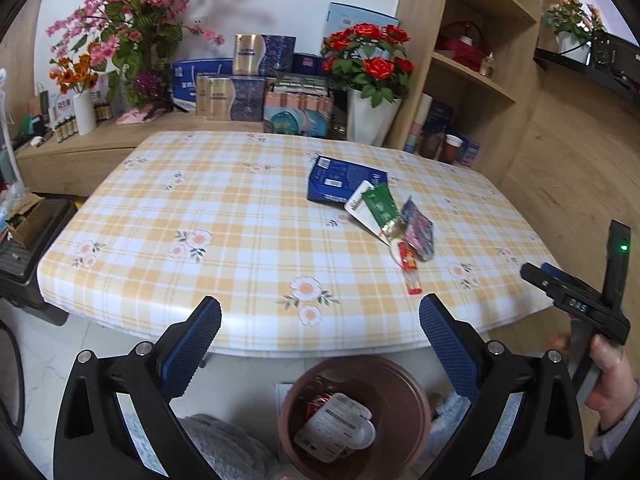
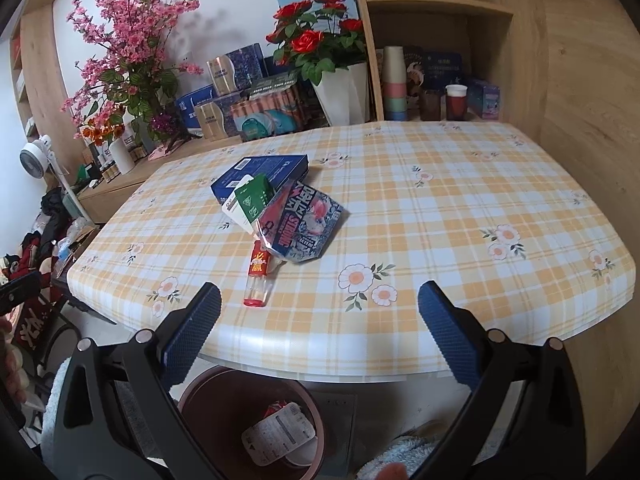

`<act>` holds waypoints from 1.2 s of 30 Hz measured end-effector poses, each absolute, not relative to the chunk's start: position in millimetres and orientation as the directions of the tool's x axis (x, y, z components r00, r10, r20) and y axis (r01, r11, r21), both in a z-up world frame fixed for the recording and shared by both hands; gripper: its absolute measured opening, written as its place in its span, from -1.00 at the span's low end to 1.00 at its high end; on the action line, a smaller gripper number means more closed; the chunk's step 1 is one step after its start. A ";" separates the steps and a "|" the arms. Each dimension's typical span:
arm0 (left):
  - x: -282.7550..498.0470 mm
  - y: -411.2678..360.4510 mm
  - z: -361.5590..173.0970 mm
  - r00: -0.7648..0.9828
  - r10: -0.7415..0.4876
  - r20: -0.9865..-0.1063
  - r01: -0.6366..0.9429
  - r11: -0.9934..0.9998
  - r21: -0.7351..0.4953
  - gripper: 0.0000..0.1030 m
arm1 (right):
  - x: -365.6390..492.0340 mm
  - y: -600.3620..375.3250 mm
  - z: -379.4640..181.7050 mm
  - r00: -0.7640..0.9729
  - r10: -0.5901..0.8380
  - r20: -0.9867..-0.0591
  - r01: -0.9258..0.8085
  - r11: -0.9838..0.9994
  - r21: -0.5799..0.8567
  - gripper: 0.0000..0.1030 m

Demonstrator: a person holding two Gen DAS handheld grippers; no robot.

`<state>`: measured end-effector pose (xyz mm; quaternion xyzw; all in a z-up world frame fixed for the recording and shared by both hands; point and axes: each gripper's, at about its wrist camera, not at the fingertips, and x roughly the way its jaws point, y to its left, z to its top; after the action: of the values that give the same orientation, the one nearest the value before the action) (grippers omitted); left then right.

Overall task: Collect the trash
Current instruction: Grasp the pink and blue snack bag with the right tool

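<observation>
Four trash items clustered on the counter, checked cloth: blue box, green packet leaning on its near edge, printed pouch overlapping the packet at 4 o'clock, red tube at 6 o'clock of the pile, nearest the counter edge. Left hand-held gripper: released, jaws wide apart, nothing between the pads, hovering off the near counter edge above the bin. Right hand-held gripper: released, jaws wide apart, empty, tube at 11 o'clock of its centre. Bin on the floor below the counter edge, holding a white labelled tray and a red scrap. In left wrist view, pile at 1 o'clock, right device at 3 o'clock. Roses and boxes beyond the counter at 12 o'clock.
</observation>
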<state>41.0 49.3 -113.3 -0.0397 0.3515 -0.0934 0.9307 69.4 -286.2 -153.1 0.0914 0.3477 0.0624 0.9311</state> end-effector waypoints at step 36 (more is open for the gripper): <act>129.3 66.6 -163.4 0.752 -0.108 -0.650 0.023 0.990 -0.138 0.88 | 273.7 -228.7 -232.7 0.512 0.270 -0.816 0.047 0.939 0.340 0.41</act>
<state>129.3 66.6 -163.4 -0.0606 0.3503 -0.0351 0.9340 273.7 -228.7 -232.7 0.1618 0.4897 0.0650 0.8543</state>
